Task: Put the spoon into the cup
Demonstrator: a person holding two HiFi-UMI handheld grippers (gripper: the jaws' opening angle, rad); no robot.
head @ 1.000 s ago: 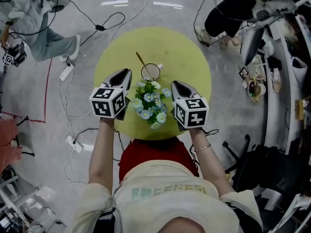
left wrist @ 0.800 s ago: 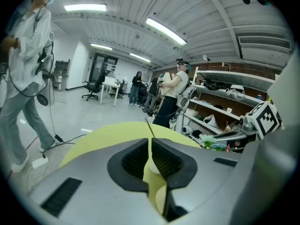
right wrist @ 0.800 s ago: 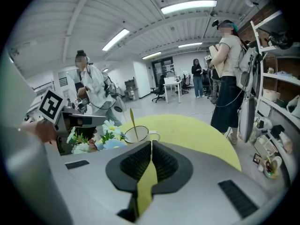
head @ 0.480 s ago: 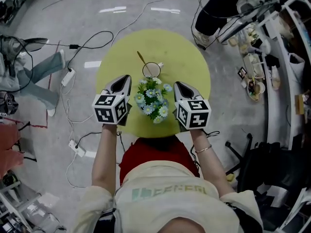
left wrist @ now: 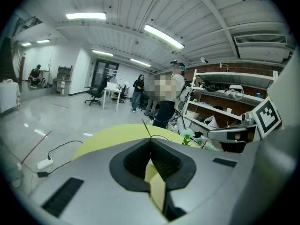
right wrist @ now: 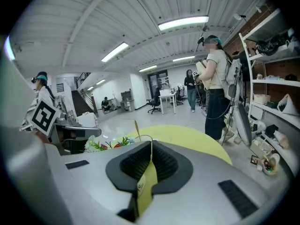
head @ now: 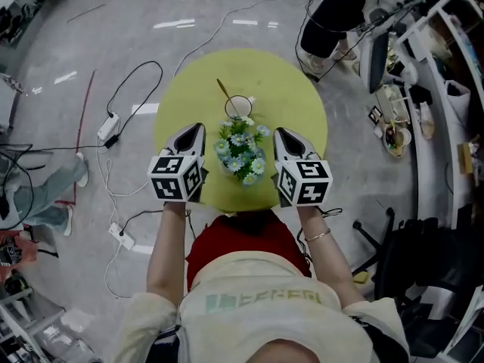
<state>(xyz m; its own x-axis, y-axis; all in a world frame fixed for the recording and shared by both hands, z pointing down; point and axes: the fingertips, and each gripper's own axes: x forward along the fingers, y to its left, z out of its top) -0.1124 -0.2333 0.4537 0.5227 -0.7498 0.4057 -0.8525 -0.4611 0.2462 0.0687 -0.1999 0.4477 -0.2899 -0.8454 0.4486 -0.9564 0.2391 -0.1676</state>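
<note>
Spoon [head: 224, 90] (slim, gold-coloured) stands in small round cup [head: 237, 107]; left gripper [head: 198, 128] just closed, empty; right gripper [head: 279, 132] jaws together.

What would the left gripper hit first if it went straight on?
Likely the cup, spoon inside, straight beyond the left gripper; angled down, it might touch the table first.

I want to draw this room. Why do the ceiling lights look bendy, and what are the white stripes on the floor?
Left gripper view: the wide lens curves the ceiling lights and darkens the corners. Right gripper view: same bend, so the shelf post bows. Head view: the stripes are lamp glare on the glossy floor.
</note>
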